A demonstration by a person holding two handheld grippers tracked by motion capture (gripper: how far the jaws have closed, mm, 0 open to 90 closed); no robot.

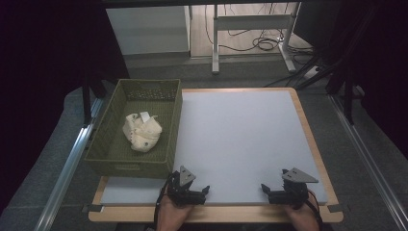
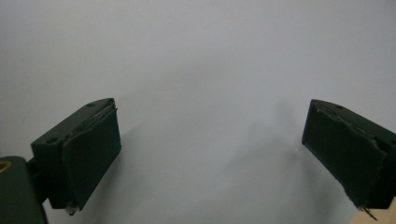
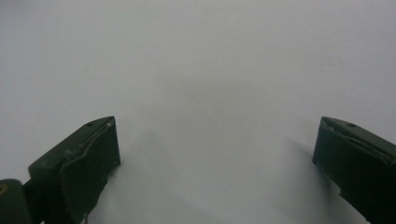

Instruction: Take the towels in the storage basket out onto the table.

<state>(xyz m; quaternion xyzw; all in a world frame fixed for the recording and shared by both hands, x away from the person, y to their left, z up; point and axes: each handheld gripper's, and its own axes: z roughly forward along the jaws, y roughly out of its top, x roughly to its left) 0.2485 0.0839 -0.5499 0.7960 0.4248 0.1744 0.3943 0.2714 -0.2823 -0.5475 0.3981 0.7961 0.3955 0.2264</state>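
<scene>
A crumpled white cloth lies inside the green basket at the left of the frame, near its middle and apart from the walls. The basket stands on the left edge of the desk, whose pale mat spreads bare to the right. At the bottom edge, the left gripper and right gripper rest well apart, both released with jaws wide and holding nothing.

The right gripper is seen with its two black jaws spread wide above a plain pale-grey mat.
</scene>
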